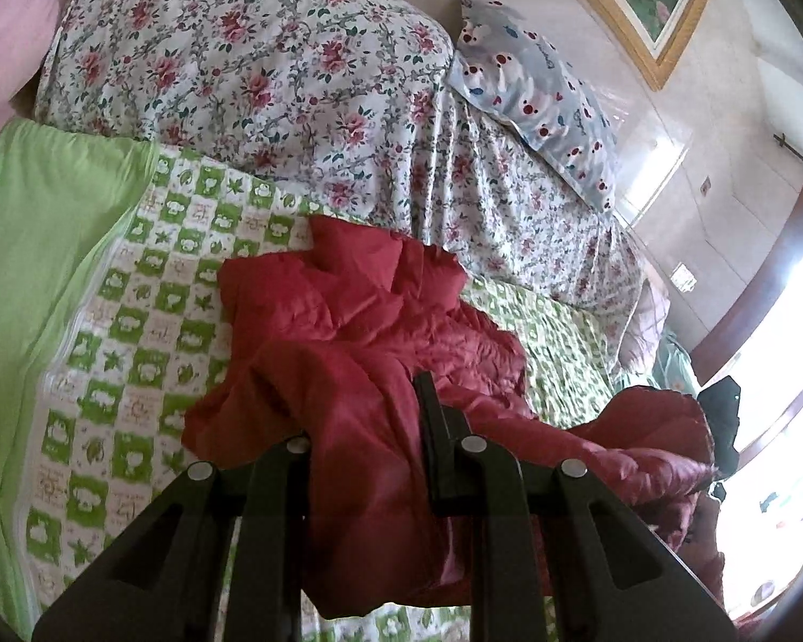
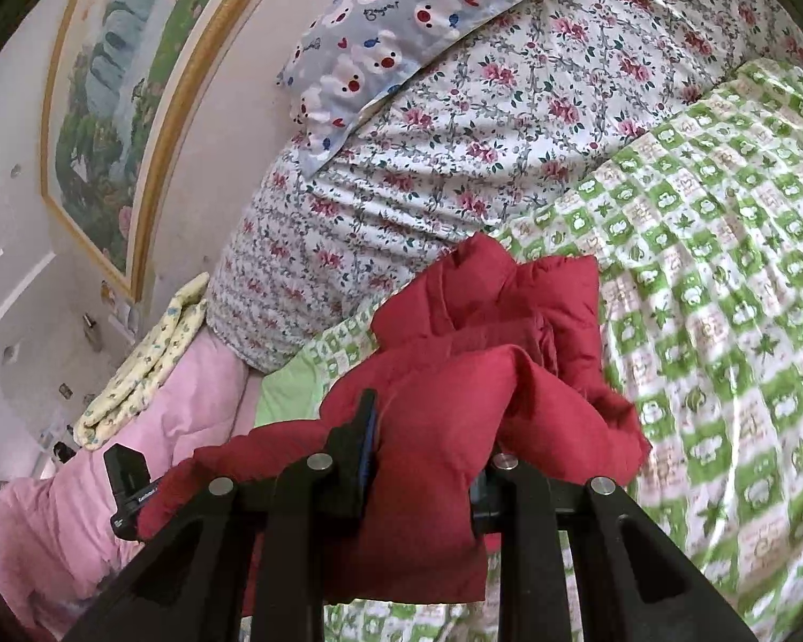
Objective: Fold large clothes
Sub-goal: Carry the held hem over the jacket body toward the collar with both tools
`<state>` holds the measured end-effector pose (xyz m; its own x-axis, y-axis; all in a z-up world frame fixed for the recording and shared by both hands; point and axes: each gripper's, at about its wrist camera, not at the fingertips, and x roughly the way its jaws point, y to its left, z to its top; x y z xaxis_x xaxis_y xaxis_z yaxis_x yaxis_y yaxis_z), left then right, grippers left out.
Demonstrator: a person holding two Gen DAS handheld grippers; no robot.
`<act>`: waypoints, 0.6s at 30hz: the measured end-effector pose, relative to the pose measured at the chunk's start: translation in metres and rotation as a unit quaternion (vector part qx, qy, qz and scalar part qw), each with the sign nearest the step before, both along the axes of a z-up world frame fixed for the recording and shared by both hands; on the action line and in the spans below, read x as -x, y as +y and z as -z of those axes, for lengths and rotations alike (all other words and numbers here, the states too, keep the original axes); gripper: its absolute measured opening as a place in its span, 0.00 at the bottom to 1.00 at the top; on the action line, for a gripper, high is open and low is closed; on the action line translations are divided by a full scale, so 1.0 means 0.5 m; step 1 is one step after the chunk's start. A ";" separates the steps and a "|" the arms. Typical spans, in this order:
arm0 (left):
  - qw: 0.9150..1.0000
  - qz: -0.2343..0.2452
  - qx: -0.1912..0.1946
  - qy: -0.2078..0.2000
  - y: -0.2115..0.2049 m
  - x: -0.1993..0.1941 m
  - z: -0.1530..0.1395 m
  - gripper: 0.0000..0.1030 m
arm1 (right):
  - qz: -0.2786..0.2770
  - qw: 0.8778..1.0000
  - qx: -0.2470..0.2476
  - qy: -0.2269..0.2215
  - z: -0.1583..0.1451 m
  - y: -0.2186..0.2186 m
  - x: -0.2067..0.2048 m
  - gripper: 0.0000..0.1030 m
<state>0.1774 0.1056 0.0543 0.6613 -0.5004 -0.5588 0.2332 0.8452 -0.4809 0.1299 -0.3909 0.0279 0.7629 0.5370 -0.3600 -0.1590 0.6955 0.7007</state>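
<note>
A red padded jacket (image 1: 348, 331) lies crumpled on the green-and-white checked quilt (image 1: 134, 331), with its near edge lifted off it. My left gripper (image 1: 369, 412) is shut on that edge. One black finger (image 1: 428, 406) shows, and red fabric drapes over the other. In the right wrist view the same jacket (image 2: 455, 374) hangs over my right gripper (image 2: 423, 438), which is shut on it. Its finger with the blue pad (image 2: 361, 438) presses into the fabric, and cloth hides the other finger. The quilt (image 2: 722, 294) stretches away to the right.
A floral duvet (image 1: 251, 69) is heaped behind the jacket, with a blue bear-print pillow (image 1: 535, 85) against the wall. A pink blanket (image 2: 176, 417) and a folded yellow cloth (image 2: 144, 374) lie at the left. A framed painting (image 2: 112, 123) hangs above. A bright window (image 1: 776, 331) is at the right.
</note>
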 end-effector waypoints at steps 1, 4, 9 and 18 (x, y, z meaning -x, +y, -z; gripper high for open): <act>1.000 -0.001 0.001 0.000 -0.001 -0.008 0.000 0.17 | 0.002 1.000 0.001 0.000 0.001 -0.002 -0.007 0.22; 1.000 -0.009 0.003 0.006 0.000 -0.049 0.007 0.17 | 0.007 1.000 0.000 0.004 0.002 -0.004 -0.039 0.22; 0.999 -0.022 0.015 0.020 0.001 -0.121 0.023 0.17 | 0.018 1.000 0.001 0.015 0.009 -0.008 -0.109 0.22; 0.998 -0.039 0.005 0.039 -0.014 -0.266 0.064 0.18 | 0.055 0.997 -0.020 0.041 0.052 -0.026 -0.252 0.22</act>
<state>0.3103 0.0988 0.0222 0.6531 -0.4545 -0.6057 0.1285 0.8548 -0.5029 0.2560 -0.4038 0.0021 0.7865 0.4676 -0.4035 -0.0242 0.6761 0.7364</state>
